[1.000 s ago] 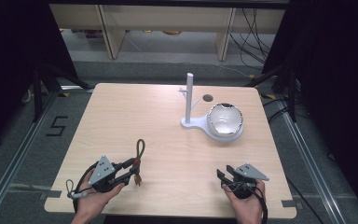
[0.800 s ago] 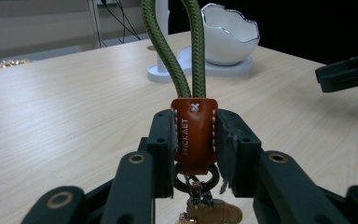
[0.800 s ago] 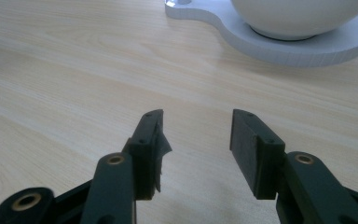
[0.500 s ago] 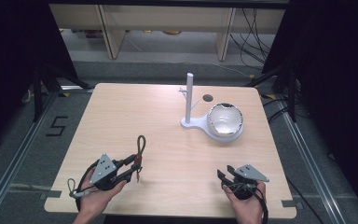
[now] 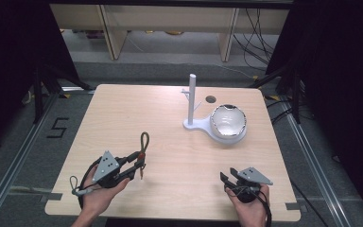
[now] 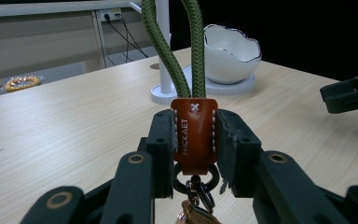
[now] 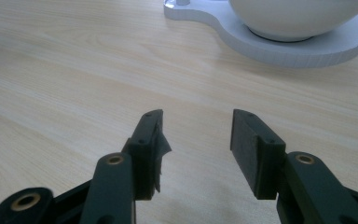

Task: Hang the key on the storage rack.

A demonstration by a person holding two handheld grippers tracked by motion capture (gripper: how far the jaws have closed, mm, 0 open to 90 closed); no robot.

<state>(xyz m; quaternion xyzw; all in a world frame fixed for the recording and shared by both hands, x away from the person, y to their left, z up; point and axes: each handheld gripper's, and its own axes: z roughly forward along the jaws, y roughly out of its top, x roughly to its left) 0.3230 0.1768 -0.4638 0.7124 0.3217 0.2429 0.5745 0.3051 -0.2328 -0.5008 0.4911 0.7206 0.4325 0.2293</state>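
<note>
My left gripper (image 5: 139,161) is shut on a keychain (image 5: 144,142) near the table's front left. The jaws pinch its brown leather tab (image 6: 195,135). A green rope loop (image 6: 172,51) rises from the tab, and a dark metal ring (image 6: 196,179) hangs below it. My right gripper (image 5: 227,178) rests low at the front right, open, with bare table between its pads (image 7: 246,144). A white stand (image 5: 192,97) with an upright post shares its base with a white bowl (image 5: 228,121) at the back right of centre.
The light wooden table (image 5: 170,109) has a small round hole (image 5: 211,99) behind the stand. Shelving legs and cables lie on the floor beyond the far edge. In the left gripper view, the right gripper (image 6: 349,93) shows at the right edge.
The left gripper has shifted slightly away from the near edge with the keychain in it, and the rope loop now stands a little higher in the view. The right gripper has stayed put.
</note>
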